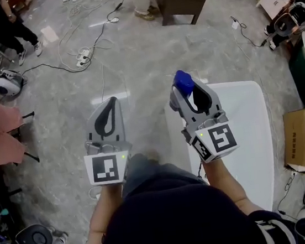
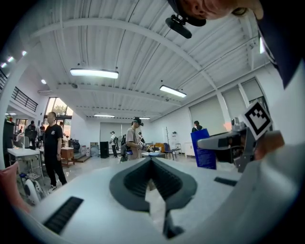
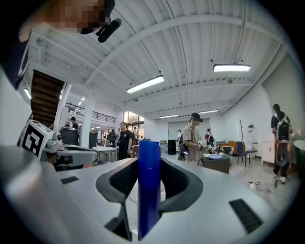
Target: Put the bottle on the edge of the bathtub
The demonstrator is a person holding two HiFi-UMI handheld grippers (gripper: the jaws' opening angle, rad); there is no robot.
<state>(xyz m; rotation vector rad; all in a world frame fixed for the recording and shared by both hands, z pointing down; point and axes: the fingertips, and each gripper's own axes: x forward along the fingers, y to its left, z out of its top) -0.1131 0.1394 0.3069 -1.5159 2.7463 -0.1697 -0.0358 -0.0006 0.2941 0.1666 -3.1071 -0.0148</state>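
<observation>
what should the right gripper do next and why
Probably lower the right gripper toward the white tub: its jaws clamp the blue bottle, which seems to hang over the tub's edge and isn't resting on it yet.

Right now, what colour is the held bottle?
The bottle is blue; the right gripper view shows it best.

bottle (image 1: 182,81) in right gripper (image 1: 192,92), above bathtub (image 1: 249,134); left gripper (image 1: 111,103) leftward, over floor (image 1: 132,54).
</observation>
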